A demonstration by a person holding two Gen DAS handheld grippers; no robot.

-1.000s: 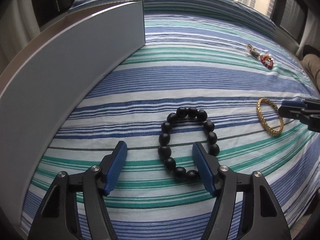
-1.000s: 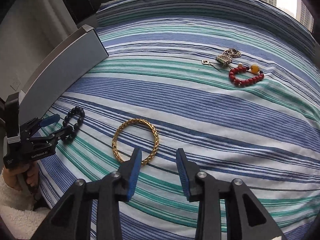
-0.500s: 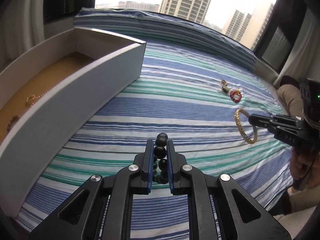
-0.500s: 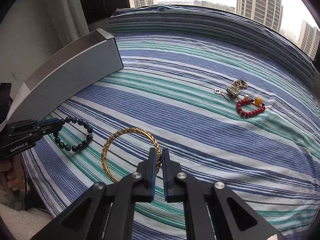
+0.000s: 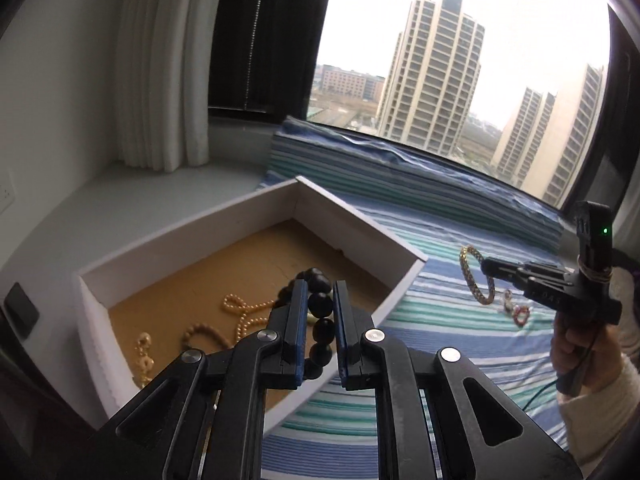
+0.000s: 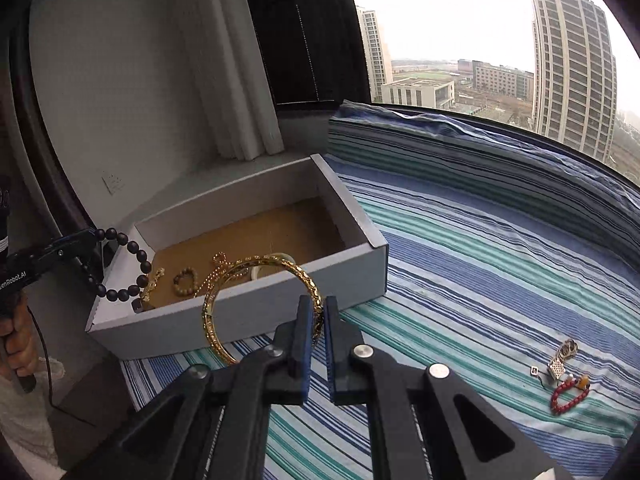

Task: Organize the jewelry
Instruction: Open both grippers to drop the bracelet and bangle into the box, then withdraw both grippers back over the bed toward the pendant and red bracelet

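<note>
The left gripper point(image 5: 320, 304) clamps a black round-bead bracelet point(image 5: 320, 320) above the white cardboard box point(image 5: 352, 224); the right gripper point(image 6: 316, 320) pinches a gold chain-pattern bangle point(image 6: 256, 264) in the air beside it, over the striped bed point(image 6: 480, 260).

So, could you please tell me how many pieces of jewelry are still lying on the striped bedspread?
2: a red bead bracelet and, just beyond it, a metal chain piece, both on the striped bedspread at the right. Anything behind the grippers would be hidden.

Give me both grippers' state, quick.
Left gripper: shut on the black round-bead bracelet.
Right gripper: shut on the gold patterned metal bangle.
</note>
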